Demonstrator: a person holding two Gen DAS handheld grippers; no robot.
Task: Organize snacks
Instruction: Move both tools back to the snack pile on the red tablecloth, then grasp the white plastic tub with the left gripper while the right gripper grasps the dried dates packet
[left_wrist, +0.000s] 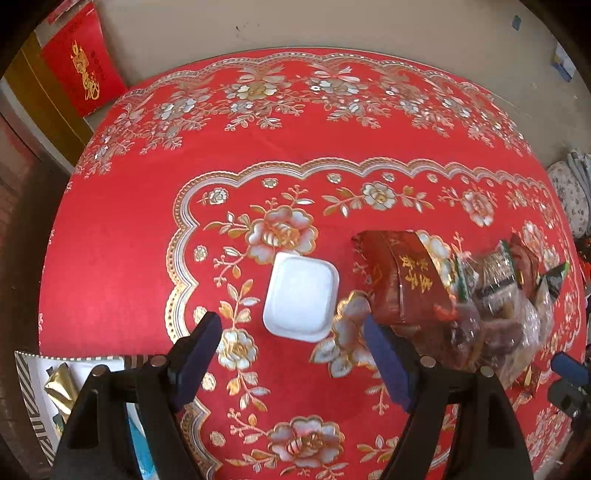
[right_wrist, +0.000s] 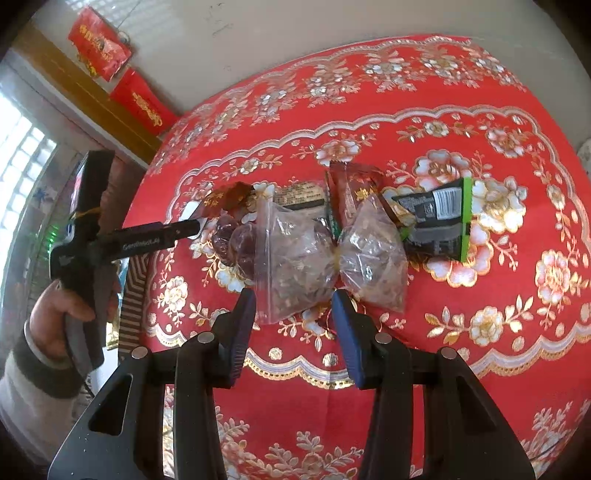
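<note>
A white empty tray (left_wrist: 301, 299) lies on the red flowered tablecloth (left_wrist: 122, 258). My left gripper (left_wrist: 291, 323) hovers over its near edge, jaws wide open and holding nothing. Right of the tray is a snack pile: a dark red packet (left_wrist: 402, 280) and clear bags (left_wrist: 491, 325). In the right wrist view the pile shows two clear bags of brown bits (right_wrist: 295, 258), red dates (right_wrist: 236, 243), a dark red packet (right_wrist: 354, 188) and a black-and-green packet (right_wrist: 439, 221). My right gripper (right_wrist: 293, 301) is open just before the left clear bag, its near edge between the fingertips, pads apart from it.
A hand (right_wrist: 62, 314) holds the left gripper's handle at the table's left edge. A striped box (left_wrist: 33, 387) stands beside the table at the near left. Red gift bags (left_wrist: 81, 62) lean on the far wall. A patterned slipper (left_wrist: 569, 199) lies on the floor at right.
</note>
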